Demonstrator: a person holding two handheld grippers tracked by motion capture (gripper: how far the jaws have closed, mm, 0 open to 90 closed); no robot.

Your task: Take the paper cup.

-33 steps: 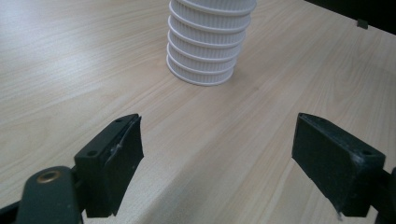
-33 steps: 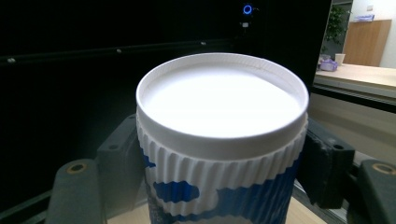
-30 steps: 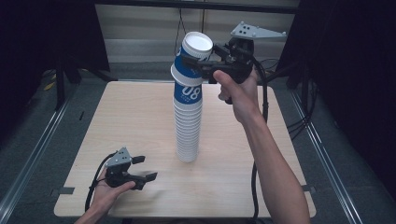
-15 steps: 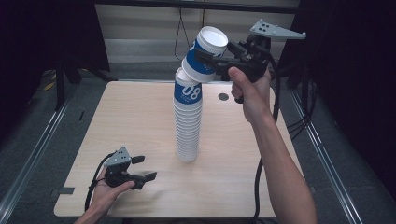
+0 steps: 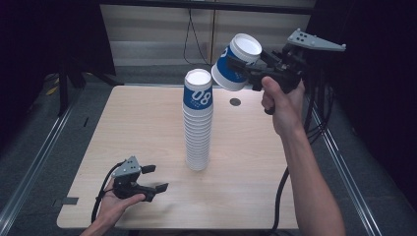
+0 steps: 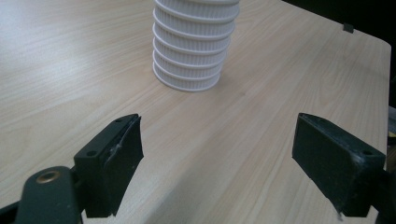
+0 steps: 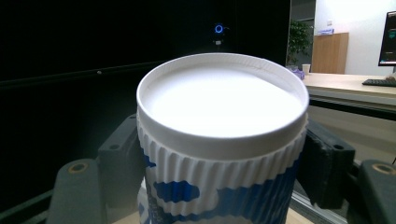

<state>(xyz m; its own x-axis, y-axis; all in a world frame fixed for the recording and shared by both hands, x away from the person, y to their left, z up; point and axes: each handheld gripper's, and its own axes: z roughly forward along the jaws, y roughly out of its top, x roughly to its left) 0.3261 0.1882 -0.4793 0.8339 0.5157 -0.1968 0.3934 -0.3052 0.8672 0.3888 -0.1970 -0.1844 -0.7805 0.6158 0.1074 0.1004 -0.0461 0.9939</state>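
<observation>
High view showed the right gripper (image 5: 244, 70) raised above the far right part of the wooden table (image 5: 255, 162), its jaws closed on the ribbed wall of a single paper cup (image 5: 237, 61). That cup was tilted, its white rim facing up and toward the camera, and it hung just beside and slightly above the top of the tall cup stack (image 5: 198, 123), clear of it. The stack stood upright near the middle of the table; its top cup carried a blue band with white figures reading "08". The held cup had the same blue and white pattern, though no writing on it could be read.

Right gripper view showed the cup (image 7: 223, 140) between the two black jaws, one pressed against each side of its ribbed wall below the rim.

Left gripper (image 5: 148, 178) rested low at the near left of the table in the person's left hand (image 5: 114, 204), jaws spread wide and holding nothing. Left gripper view showed the base of the stack (image 6: 194, 44) ahead of the open jaws, well apart from them.
</observation>
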